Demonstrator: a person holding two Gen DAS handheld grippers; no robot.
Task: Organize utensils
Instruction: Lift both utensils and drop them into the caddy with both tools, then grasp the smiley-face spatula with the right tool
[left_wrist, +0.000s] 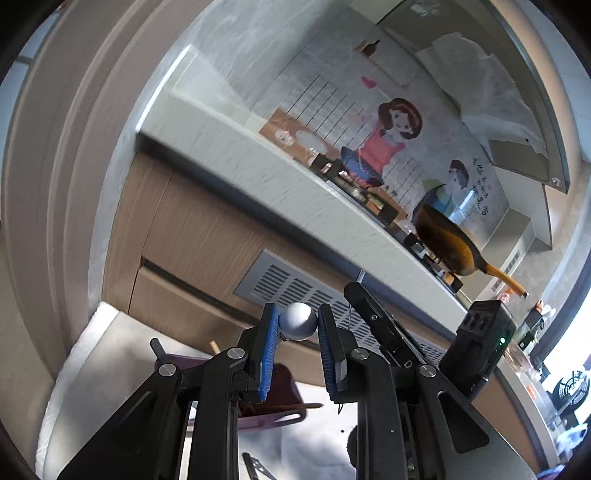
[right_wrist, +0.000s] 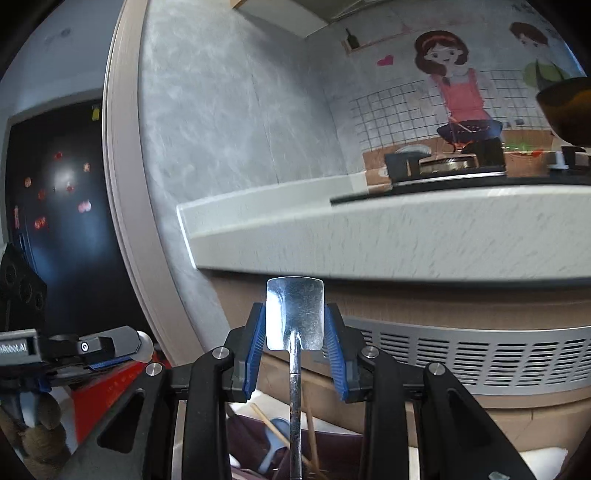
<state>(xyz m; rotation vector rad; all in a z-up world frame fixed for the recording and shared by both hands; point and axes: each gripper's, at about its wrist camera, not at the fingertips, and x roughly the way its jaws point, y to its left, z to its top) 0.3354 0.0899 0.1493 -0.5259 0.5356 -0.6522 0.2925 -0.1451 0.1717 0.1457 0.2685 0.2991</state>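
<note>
My left gripper (left_wrist: 298, 314) is shut on a grey rounded utensil end (left_wrist: 300, 322), pinched between its blue pads. My right gripper (right_wrist: 295, 312) is shut on a shovel-shaped metal spoon (right_wrist: 295, 314), whose handle hangs down between the fingers. Both are lifted above a dark maroon utensil holder (right_wrist: 332, 450), seen from the left wrist as the holder (left_wrist: 284, 391). It contains wooden chopsticks (right_wrist: 271, 424) and a blue-grey spoon (right_wrist: 277, 439). The right gripper's body (left_wrist: 384, 332) sits just right of the left one. The left gripper (right_wrist: 136, 352) shows at the left edge of the right wrist view.
A white counter edge (right_wrist: 369, 236) runs ahead with a stove (right_wrist: 443, 170) on it and a brown wok with a yellow handle (left_wrist: 454, 243). Below it are wooden cabinet fronts (left_wrist: 192, 236) and a grey vent grille (right_wrist: 480, 354). A dark fridge with magnets (right_wrist: 55, 206) stands left.
</note>
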